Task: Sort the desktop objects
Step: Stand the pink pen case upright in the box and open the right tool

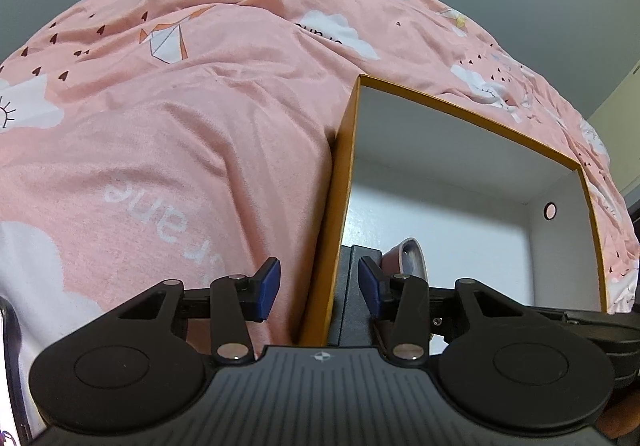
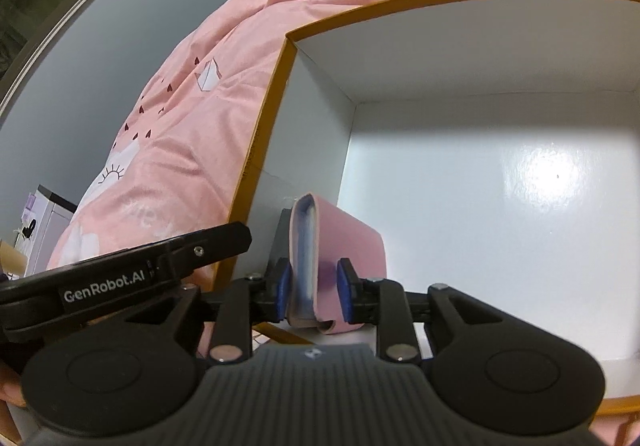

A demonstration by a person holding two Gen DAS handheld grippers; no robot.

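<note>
Two grippers meet at the box's (image 2: 256,150) near-left corner. The right gripper (image 2: 314,292), pads closed on the pink case (image 2: 340,246), holds it upright inside for stowing; the left gripper (image 1: 319,286) gapes empty astride the orange wall, probably steadying it.

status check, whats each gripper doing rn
Right gripper shut on pink case, inside the orange-rimmed box. Left gripper open, straddling the box's left wall, a dark block just inside. Pink bedding outside the box.
</note>
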